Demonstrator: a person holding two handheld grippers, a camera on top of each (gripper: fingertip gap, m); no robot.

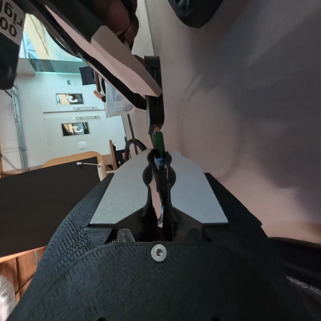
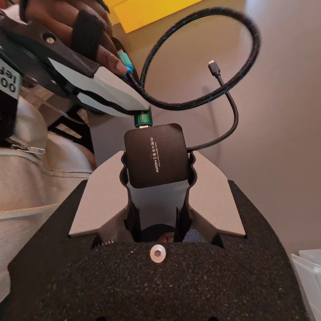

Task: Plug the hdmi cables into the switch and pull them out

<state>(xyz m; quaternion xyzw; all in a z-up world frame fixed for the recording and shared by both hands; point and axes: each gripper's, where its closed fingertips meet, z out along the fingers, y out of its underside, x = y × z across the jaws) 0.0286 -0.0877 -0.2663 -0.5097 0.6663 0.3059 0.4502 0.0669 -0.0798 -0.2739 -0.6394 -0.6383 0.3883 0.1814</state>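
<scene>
My right gripper [image 2: 157,156] is shut on the black square switch [image 2: 152,139], gripping its two side edges and holding it above the table. My left gripper [image 1: 159,156] is shut on the back of a green HDMI plug [image 1: 157,141]. The plug's metal tip is in a port on the switch's edge [image 1: 154,106], with a short piece of metal showing. In the right wrist view the left gripper [image 2: 145,108] comes in from the upper left with the same plug [image 2: 143,119]. Its braided black cable [image 2: 243,43] loops round to a second green plug [image 2: 124,60] by the hand.
The switch's thin black lead [image 2: 232,112] hangs free and ends in a small plug [image 2: 214,66]. A yellow object [image 2: 156,13] lies at the far side of the pale table [image 2: 278,139]. A translucent box [image 2: 309,271] stands at the lower right. The person's clothing [image 2: 34,173] is at left.
</scene>
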